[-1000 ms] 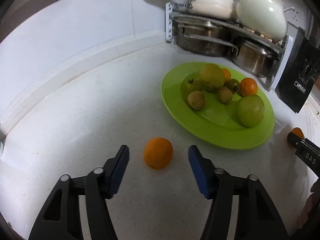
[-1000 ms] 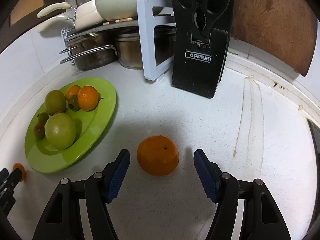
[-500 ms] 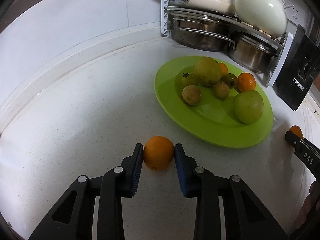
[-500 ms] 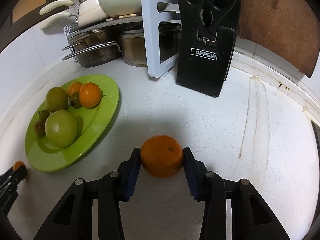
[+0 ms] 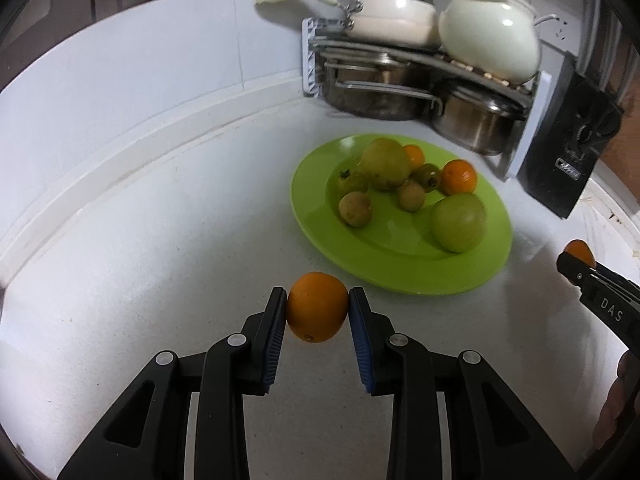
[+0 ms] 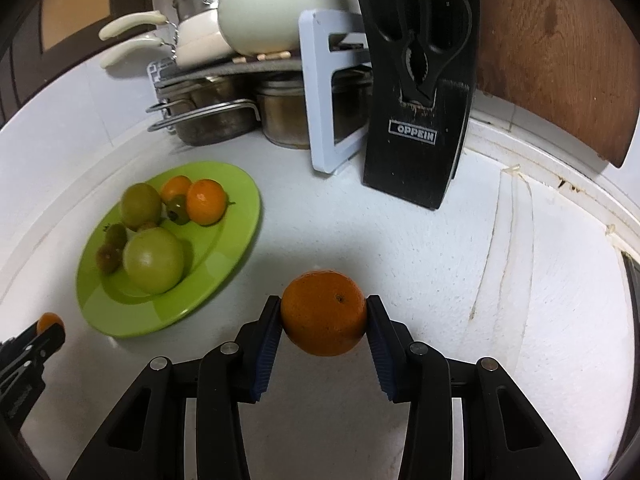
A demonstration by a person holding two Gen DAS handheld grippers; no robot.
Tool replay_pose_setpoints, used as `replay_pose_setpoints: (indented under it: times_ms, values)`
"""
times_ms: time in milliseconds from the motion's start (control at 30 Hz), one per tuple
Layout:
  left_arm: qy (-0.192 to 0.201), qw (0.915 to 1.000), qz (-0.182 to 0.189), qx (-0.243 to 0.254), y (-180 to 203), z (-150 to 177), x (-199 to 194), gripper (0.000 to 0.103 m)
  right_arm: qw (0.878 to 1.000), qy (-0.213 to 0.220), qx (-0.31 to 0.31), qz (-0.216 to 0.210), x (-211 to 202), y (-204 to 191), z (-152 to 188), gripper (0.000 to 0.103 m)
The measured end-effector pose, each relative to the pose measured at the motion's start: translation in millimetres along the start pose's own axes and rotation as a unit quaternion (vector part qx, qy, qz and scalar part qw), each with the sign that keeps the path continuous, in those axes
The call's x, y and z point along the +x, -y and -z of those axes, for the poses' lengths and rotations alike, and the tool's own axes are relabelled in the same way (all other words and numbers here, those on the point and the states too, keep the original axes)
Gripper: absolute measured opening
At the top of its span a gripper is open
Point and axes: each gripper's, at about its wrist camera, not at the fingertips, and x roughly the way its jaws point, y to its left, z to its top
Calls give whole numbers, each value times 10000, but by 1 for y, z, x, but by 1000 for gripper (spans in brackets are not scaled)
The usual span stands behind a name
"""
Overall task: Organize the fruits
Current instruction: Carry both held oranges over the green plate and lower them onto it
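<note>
The left gripper clamps a small orange just in front of the green plate; the right gripper clamps a larger orange right of that plate. Behind the plate stands a pot rack.

We read "OPPEIN" in white letters inside a white frame on the front of the black knife block, which stands ahead of the right gripper and a little to its right. In the left wrist view the same label on the block is too blurred to read. We also read "DAS" in white on the black body of the right gripper where it shows at the right edge of the left wrist view
</note>
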Motion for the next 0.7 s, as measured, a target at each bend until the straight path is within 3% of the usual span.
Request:
replay_pose_setpoints:
  times_ms: [700]
  values:
    - [624, 9966, 467, 248, 8, 1, -77, 32, 9969, 525, -279, -517, -79, -5, 3, 43]
